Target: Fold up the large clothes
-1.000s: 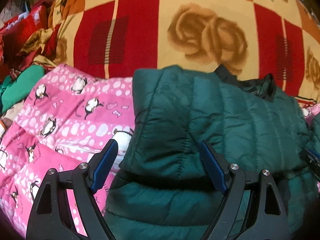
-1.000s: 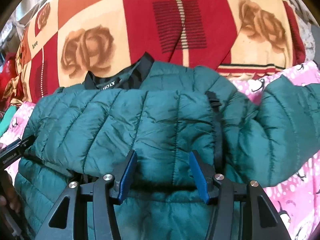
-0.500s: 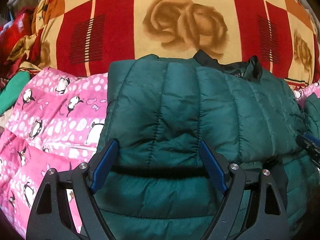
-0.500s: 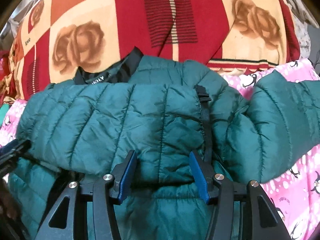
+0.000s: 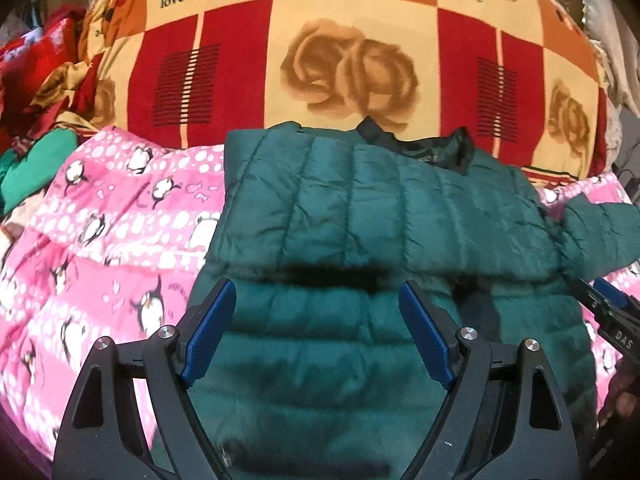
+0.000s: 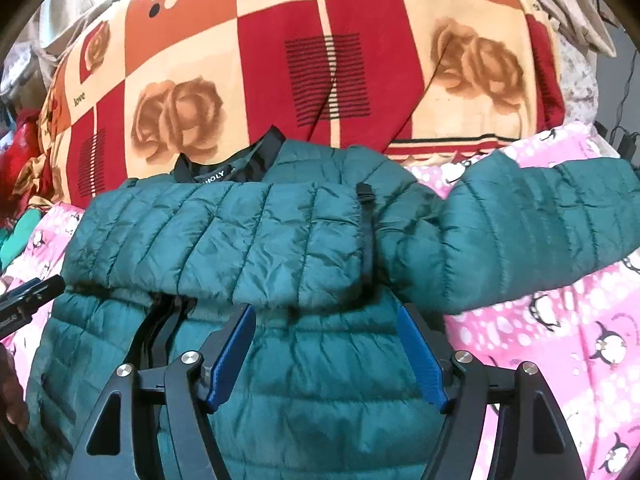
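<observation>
Rose blanket (image 6: 360,64) backed pink penguin quilt (image 5: 100,240); green puffer jacket (image 6: 248,240) lay on quilt, one sleeve (image 6: 540,240) spread outward, probably awaiting fold; left gripper (image 5: 316,324) and right gripper (image 6: 326,348) hovered wide apart, holding nothing

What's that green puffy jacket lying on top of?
The green jacket lies on a pink penguin-print quilt, its collar end against a red-and-orange rose blanket. What lies directly beneath the jacket is hidden.
</observation>
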The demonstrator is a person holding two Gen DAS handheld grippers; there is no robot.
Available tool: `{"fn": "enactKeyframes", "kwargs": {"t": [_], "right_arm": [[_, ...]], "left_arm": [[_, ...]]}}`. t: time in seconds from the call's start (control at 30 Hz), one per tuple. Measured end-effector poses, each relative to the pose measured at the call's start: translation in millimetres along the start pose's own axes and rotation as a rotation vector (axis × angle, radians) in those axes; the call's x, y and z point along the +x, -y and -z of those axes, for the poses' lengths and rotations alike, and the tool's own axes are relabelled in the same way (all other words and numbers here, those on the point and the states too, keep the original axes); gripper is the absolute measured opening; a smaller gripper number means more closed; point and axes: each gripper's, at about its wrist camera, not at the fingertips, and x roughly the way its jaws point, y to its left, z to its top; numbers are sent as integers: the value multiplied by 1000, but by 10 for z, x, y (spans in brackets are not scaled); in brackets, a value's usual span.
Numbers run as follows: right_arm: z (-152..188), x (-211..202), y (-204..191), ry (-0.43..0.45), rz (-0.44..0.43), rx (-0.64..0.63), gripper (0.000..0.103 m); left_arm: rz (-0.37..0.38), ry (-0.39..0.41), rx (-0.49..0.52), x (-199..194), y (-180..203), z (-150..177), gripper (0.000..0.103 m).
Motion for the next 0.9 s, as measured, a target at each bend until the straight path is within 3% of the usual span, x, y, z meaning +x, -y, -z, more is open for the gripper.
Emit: {"fn": "enactKeyframes", "kwargs": {"t": [0.43, 0.53, 0.9], "right_arm": [[179, -529, 166, 25, 33, 49, 70], [227, -608, 203, 25, 53, 61, 70], [260, -452, 418, -2, 61, 115, 70]], "left_arm": [[12, 40, 27, -337, 99, 264, 84], [45, 37, 25, -329, 101, 267, 84], [44, -5, 22, -49, 58, 305, 84]]}}
